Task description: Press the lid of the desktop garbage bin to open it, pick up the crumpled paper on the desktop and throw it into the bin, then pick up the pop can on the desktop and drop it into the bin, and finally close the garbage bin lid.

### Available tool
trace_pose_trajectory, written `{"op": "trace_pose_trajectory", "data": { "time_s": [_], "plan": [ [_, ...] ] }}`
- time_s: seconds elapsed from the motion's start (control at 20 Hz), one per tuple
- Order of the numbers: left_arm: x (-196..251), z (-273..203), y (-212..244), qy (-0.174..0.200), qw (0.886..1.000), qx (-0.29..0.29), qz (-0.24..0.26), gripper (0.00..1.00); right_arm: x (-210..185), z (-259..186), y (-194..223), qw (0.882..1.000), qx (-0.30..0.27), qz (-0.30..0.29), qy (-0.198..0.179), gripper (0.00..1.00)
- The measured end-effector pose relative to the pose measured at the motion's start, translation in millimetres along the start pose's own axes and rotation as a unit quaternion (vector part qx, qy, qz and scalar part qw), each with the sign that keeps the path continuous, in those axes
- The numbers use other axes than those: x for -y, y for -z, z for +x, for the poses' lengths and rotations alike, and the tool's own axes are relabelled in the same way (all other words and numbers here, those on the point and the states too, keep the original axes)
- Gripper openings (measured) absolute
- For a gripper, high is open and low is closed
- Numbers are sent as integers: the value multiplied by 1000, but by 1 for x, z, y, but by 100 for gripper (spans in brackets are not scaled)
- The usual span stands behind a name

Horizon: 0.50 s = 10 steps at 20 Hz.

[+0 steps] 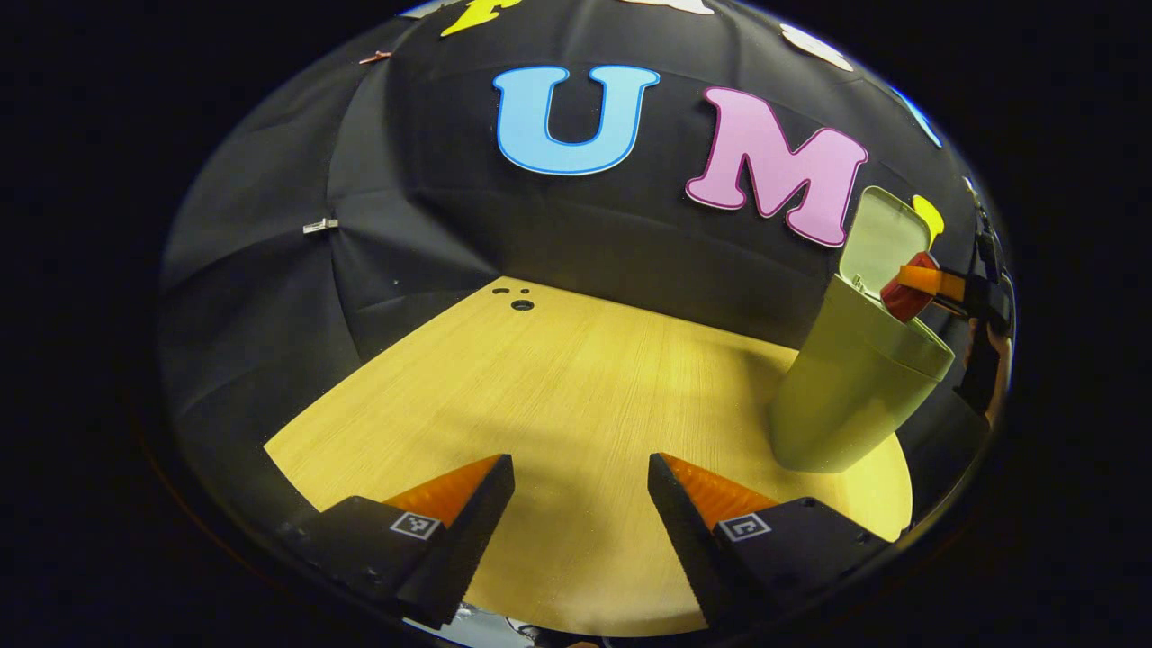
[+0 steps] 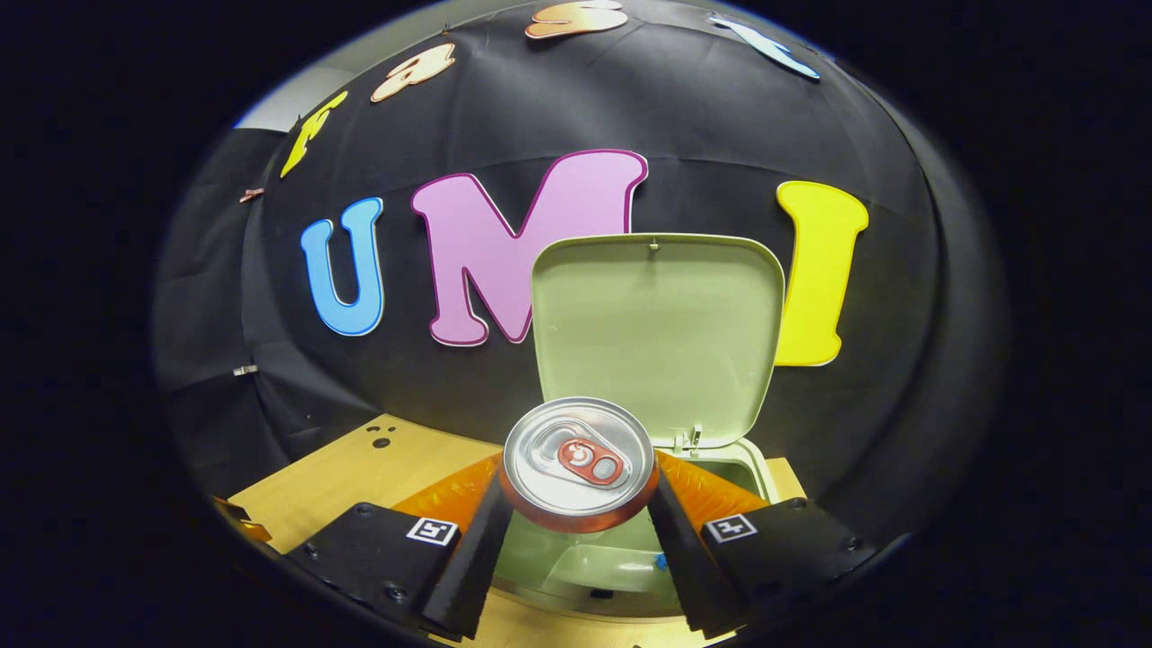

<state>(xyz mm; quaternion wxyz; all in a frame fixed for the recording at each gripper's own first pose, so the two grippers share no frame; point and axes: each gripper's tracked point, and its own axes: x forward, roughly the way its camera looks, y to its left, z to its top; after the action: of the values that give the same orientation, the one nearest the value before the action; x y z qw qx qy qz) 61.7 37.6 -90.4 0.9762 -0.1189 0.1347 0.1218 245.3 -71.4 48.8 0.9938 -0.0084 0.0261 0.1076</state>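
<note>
In the right gripper view, my right gripper (image 2: 579, 504) is shut on a red pop can (image 2: 579, 463) and holds it, silver top toward the camera, over the mouth of the pale green bin (image 2: 621, 567). The bin's lid (image 2: 657, 337) stands upright behind the can. In the left gripper view, the same bin (image 1: 850, 391) stands on the wooden table (image 1: 576, 396) at the right, its lid (image 1: 886, 238) raised, with the can (image 1: 909, 288) held above its rim by the other gripper (image 1: 945, 286). My left gripper (image 1: 580, 486) hovers low over the table, open, with nothing between its fingers.
The wooden table meets the black cloth wall at the back, where small dark holes (image 1: 522, 304) mark the far corner. A person's hand (image 1: 985, 360) shows at the right edge behind the bin. Something small and blue (image 2: 660, 562) lies inside the bin.
</note>
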Motion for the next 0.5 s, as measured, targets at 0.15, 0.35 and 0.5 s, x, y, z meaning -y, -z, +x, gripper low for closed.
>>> {"op": "trace_pose_trajectory", "data": {
  "time_s": [0.15, 0.35, 0.5],
  "plan": [
    [-6, 0, 1, -6, 1000, -2, 1, 96, 1, 2, -2, 1000, -1, 5, 5, 87],
    [-14, -3, 3, -14, 1000, -2, -6, 96, -1, 5, -19, 1000, 15, -7, 10, 93],
    [-20, -6, 6, -19, 1000, -4, -11, 96, -3, 6, -41, 999, 31, -15, 9, 93]
  ]
}}
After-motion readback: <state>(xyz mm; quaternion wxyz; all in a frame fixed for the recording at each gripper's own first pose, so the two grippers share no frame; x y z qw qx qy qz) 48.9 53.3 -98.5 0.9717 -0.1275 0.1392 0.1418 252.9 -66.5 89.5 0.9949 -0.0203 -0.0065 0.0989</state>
